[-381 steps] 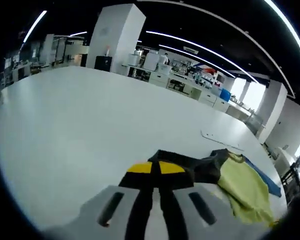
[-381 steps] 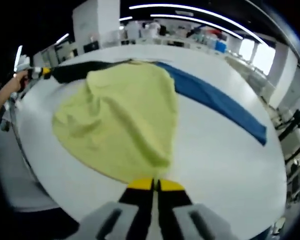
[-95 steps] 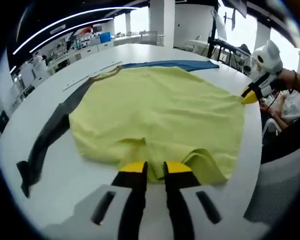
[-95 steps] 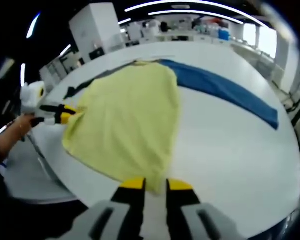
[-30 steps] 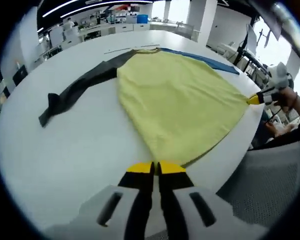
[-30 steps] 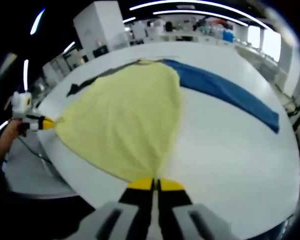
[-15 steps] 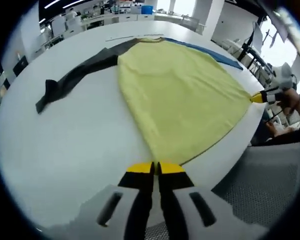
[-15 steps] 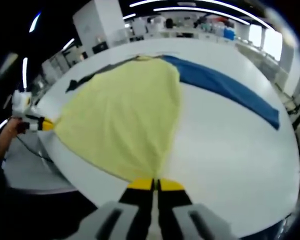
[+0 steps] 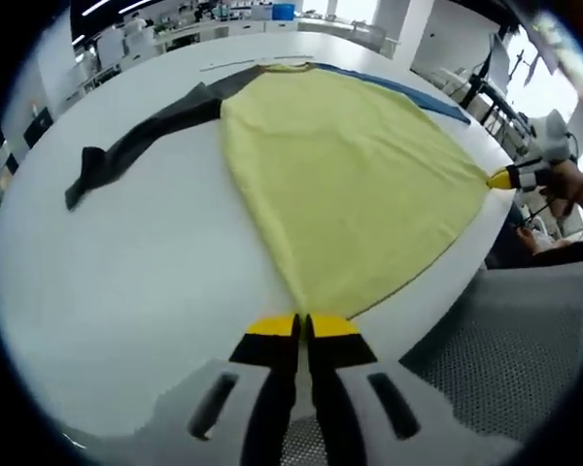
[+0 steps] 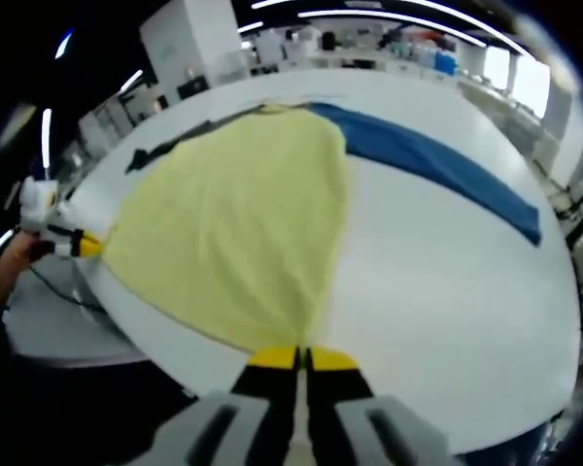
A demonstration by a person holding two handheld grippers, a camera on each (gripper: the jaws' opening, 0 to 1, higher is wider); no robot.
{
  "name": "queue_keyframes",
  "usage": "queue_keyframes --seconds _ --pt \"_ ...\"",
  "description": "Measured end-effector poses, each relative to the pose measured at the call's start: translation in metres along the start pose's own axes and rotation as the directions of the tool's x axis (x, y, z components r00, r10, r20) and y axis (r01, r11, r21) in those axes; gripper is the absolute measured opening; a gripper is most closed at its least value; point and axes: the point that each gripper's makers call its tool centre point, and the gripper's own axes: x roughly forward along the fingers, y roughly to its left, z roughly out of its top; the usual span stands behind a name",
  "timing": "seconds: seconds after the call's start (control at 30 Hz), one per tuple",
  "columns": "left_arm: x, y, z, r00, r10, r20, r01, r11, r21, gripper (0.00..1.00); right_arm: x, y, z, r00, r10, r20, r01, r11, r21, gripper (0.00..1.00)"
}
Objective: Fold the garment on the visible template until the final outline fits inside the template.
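Here, writing: none can be read on the cloth or the table.
Garment: a long-sleeved top (image 9: pixel 350 184) with a pale yellow body, one dark grey sleeve (image 9: pixel 141 150) and one blue sleeve (image 10: pixel 437 165).
Lie: spread flat on the round white table (image 9: pixel 126 291), sleeves stretched out to either side, hem at the table's near edge.
Surface: the yellow body is drawn taut between its two hem corners, with few wrinkles.
Left gripper (image 9: pixel 302 325): yellow-tipped jaws pressed together on one hem corner.
Right gripper (image 10: pixel 302 356): yellow-tipped jaws likewise closed on the other hem corner.
Hand (image 9: pixel 568 184): a person's hand holds the far gripper at the table's edge.
Background: white pillar (image 10: pixel 189 49), benches and ceiling strip lights.
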Motion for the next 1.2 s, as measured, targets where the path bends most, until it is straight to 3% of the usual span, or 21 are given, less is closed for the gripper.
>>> queue_keyframes --seconds 0.33,0.83,1.0,1.2 --pt "-0.0014 -0.0035 -0.0032 1.0 0.003 -0.007 -0.003 1.0 0.022 0.0 -0.0015 0.0015 -0.004 1.0 -0.003 -0.017 0.003 1.0 0.01 0.0" --pt "-0.0019 -0.0047 -0.0028 1.0 -0.002 0.005 0.002 1.0 -0.01 0.02 0.0008 -0.0005 -0.007 1.0 -0.005 -0.02 0.005 0.999 0.036 0.0" --pt "-0.0022 -0.0053 -0.0022 1.0 -0.023 0.014 0.024 0.998 -0.053 0.06 0.0004 0.0011 -0.0073 1.0 0.004 -0.021 -0.003 1.0 0.015 0.0" --pt "-0.0034 -0.008 0.0026 0.999 -0.045 0.03 0.047 0.996 -0.069 0.21 0.0003 0.0071 -0.0053 1.0 0.019 -0.018 -0.019 1.0 -0.001 0.08"
